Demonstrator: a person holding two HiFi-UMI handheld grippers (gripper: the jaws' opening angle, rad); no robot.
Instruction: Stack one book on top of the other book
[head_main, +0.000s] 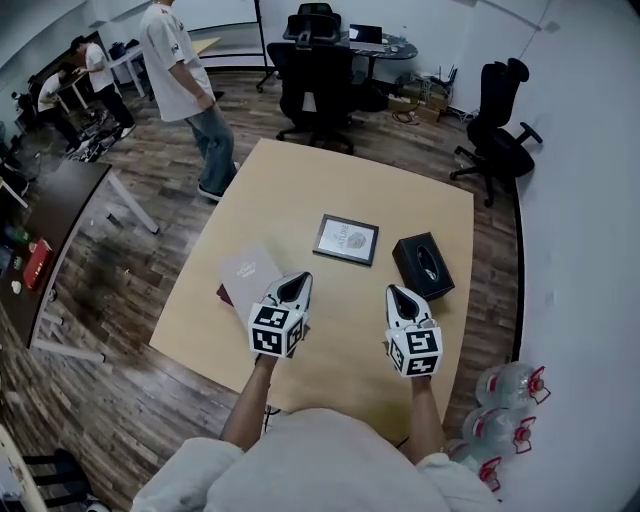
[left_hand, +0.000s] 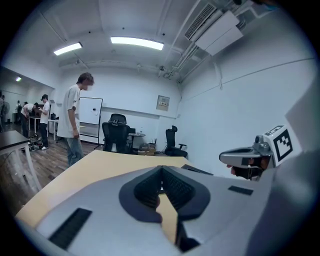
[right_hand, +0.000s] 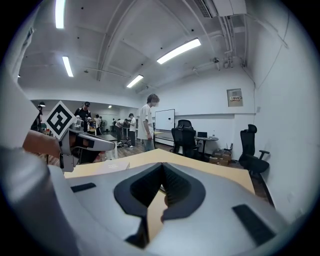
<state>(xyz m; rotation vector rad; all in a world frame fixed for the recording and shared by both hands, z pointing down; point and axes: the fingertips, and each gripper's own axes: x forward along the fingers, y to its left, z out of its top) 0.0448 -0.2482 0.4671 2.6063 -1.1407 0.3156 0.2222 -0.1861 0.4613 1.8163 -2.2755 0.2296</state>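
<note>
**Left gripper** (head_main: 298, 280): jaws pressed together, nothing between them. It is held above the table (head_main: 300, 170) toward the near edge, with the tip pointed at the pale book.

**Right gripper** (head_main: 395, 292): jaws likewise pressed together and empty. It is held toward the near edge, just beside the black box.

**Pale book** (head_main: 250, 268): laid flat close to the left edge, just ahead of the left gripper. A dark red corner is seen under its near side; whether that belongs to it cannot be told.

**Dark book** (head_main: 346, 239): laid flat at mid-table, apart from the pale book. Neither is laid on the other.

**Black box** (head_main: 423, 265): set toward the right edge, near the dark book.

**Hazards, as judged:**
- No book can be taken with jaws pressed together.
- Only a thin edge is offered by a flat book, so it may be pushed rather than gripped.
- The pale book may be slid off the left edge.
- A book pinched at one side may sag or fall open.
- The box may be knocked by the right gripper.
</note>
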